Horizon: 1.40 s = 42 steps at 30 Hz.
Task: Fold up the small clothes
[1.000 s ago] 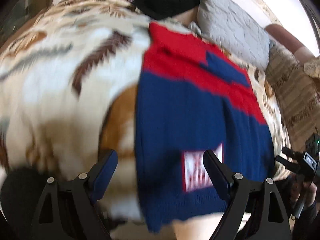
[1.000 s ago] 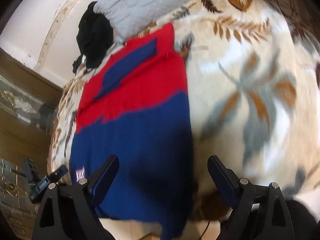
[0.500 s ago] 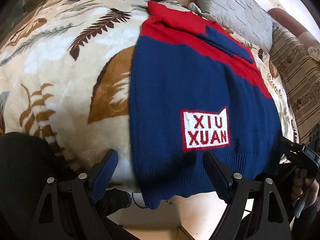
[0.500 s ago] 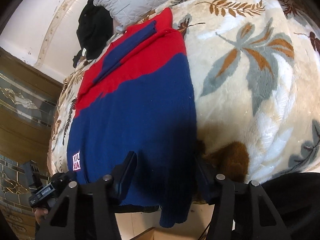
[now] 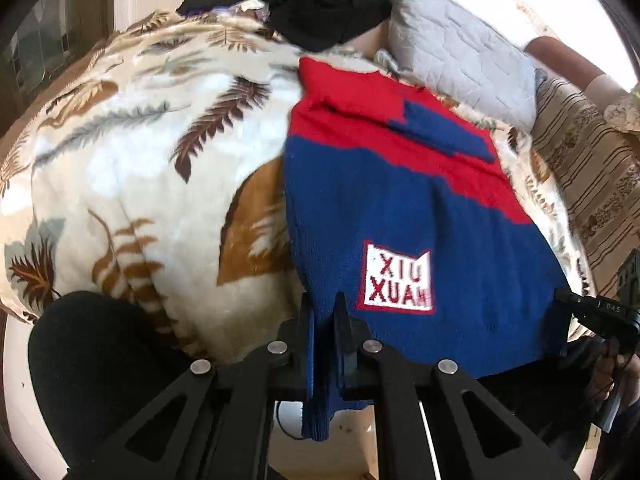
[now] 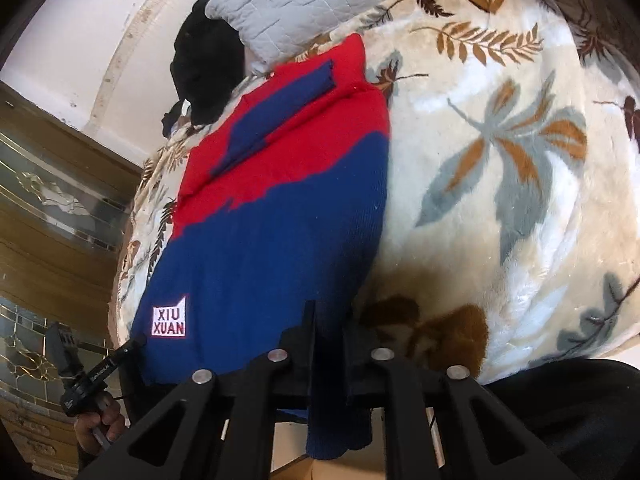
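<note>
A red-and-navy knitted sweater (image 5: 400, 200) with a white "XIU XUAN" patch (image 5: 398, 278) lies flat. The left gripper (image 5: 324, 320) pinches its near hem. The right gripper (image 6: 330, 328) is closing on the hem's other corner, pads on the knit.

Leaf-print blanket (image 5: 132, 184); grey quilted pillow (image 5: 460, 56) beside black garment (image 5: 324, 8); wooden cabinet (image 6: 48, 208).

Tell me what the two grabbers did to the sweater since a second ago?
Both shut on the sweater's near hem. The left gripper pinched the corner beside the XIU XUAN patch; the right gripper, jaws closing, pinched the opposite corner. The sweater lies spread on the leaf blanket as before; the grey pillow hasn't moved.
</note>
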Tool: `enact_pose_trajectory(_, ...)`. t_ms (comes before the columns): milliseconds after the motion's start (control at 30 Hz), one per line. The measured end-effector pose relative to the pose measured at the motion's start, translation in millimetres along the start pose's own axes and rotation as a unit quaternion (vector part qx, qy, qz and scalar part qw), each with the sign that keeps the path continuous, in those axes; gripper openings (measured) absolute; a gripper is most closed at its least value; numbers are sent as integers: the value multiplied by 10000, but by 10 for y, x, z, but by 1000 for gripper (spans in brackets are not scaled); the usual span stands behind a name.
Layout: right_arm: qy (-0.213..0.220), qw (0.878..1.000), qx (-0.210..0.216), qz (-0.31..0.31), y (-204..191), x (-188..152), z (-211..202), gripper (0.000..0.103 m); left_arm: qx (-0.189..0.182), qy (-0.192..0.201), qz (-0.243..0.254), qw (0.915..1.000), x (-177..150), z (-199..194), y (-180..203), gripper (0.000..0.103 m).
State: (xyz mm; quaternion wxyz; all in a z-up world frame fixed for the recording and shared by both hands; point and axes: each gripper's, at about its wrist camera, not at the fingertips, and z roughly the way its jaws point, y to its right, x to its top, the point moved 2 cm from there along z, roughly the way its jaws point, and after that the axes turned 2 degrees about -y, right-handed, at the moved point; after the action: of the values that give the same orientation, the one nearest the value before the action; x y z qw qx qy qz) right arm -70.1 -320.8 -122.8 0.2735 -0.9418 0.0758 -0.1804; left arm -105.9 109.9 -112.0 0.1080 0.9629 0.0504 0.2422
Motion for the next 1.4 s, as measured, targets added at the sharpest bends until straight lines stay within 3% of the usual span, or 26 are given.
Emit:
enact_pose_trajectory(67, -216, 9996, -144, 94, 72, -54, 132, 29, 51, -511, -158, 9986, -49, 292, -96, 11)
enact_pose_trajectory(100, -224, 9996, -149, 94, 80, -88, 157, 43, 42, -579, -218, 9981, -70, 347, -118, 14)
enact_pose_trajectory(133, -169, 9998, -12, 50, 61, -112, 155, 63, -2, -550, -250, 9982, -77, 367, -137, 14)
enact_pose_trajectory(167, -138, 9998, 134, -3, 21, -131, 149, 73, -27, -522, -257, 9983, -71, 364, -136, 17)
enact_pose_trajectory(233, -130, 9998, 57, -107, -21, -161, 166, 78, -47, -522, -217, 9984, -57, 389, -105, 24)
enact_pose_trajectory(333, -136, 9998, -77, -125, -13, -176, 209, 71, 14, -512, -118, 9986, -54, 412, -84, 24)
enact_pose_trajectory(367, -154, 9994, -256, -166, -3, -178, 217, 60, 24, -501, -93, 9987, -64, 420, -80, 21)
enact_pose_trajectory(400, -169, 9988, -435, -152, 12, -175, 221, 39, 10, -485, -93, 9988, -58, 429, -54, 9)
enact_pose_trajectory(433, -193, 9985, -493, -112, 53, -143, 212, 26, -58, -477, -94, 9988, -65, 436, -59, 9)
enact_pose_trajectory(500, -268, 9986, -452, 13, 129, -108, 180, 16, -102, -473, -156, 9987, -76, 409, -93, 8)
enact_pose_trajectory(1400, -169, 9992, -357, 86, 165, -129, 129, 14, -156, -533, -217, 9982, -37, 356, -142, 8)
